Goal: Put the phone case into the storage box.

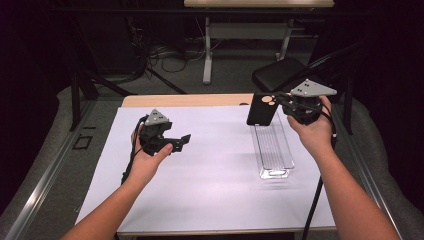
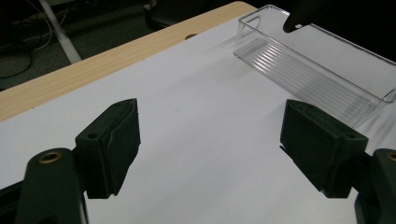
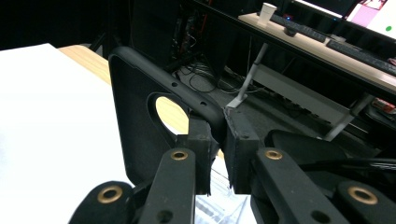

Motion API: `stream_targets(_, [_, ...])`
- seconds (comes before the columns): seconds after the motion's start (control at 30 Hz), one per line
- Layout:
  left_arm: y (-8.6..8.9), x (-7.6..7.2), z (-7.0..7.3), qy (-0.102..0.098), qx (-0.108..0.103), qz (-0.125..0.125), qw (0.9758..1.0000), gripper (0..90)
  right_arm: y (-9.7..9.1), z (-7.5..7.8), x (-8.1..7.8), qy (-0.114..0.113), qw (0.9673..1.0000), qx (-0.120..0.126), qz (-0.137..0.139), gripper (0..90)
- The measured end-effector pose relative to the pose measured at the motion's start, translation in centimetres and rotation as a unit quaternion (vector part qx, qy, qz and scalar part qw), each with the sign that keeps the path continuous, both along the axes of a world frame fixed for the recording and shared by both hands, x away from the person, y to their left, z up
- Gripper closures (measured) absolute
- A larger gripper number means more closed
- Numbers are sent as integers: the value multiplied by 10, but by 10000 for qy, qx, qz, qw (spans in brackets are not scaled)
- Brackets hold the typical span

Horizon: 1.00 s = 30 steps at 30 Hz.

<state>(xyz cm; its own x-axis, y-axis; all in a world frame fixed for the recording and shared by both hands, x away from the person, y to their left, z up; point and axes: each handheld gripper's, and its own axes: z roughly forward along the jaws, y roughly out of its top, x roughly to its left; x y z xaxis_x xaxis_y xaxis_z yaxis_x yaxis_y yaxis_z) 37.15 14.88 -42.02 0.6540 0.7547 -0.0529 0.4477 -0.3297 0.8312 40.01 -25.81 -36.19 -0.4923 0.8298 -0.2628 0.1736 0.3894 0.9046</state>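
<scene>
1. Right hand-held gripper [image 1: 284, 106] pinches a black phone case [image 1: 261, 110] by one edge, held over the far end of the clear bin [image 1: 273, 148]. A thin-edge grip like that may let the case pivot or slip out.
2. A tilted case might catch the bin's rim and knock the light bin askew.
3. Left hand-held gripper [image 1: 181, 141] hovers released, nothing between the jaws, over the white sheet [image 1: 210, 175] on the table [image 1: 185, 100].
4. Case: matte, rubbery-looking, round camera cutout. Bin: glossy, ribbed floor, long and narrow.
</scene>
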Motion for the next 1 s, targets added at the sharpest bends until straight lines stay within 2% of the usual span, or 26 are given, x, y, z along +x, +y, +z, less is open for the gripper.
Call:
stream_targets(0.13, [3, 0, -1, -9, -98, 111, 9999, 202, -5, -1, 3, -21, 10000, 1, -74, 822])
stream_targets(0.3, [5, -1, -2, 41, -135, 106, 9998, 176, -10, -3, 8, -23, 9999, -12, -139, 822])
stream_targets(0.37, [6, -1, -3, 66, -134, 31, 9999, 160, -11, -4, 9, -18, 9999, -5, -159, 822])
stream_targets(0.7, [9, -3, -3, 67, -209, -12, 9998, 146, -17, -8, 18, -62, 9998, -101, -172, 822])
stream_targets(0.87, [9, -4, -2, 75, -267, -111, 9996, 76, -20, -12, 23, -121, 9996, -153, -209, 822])
stream_targets(1.0, [9, -4, -2, 72, -200, -166, 9996, 75, -21, -15, 27, -98, 9996, -159, -219, 822])
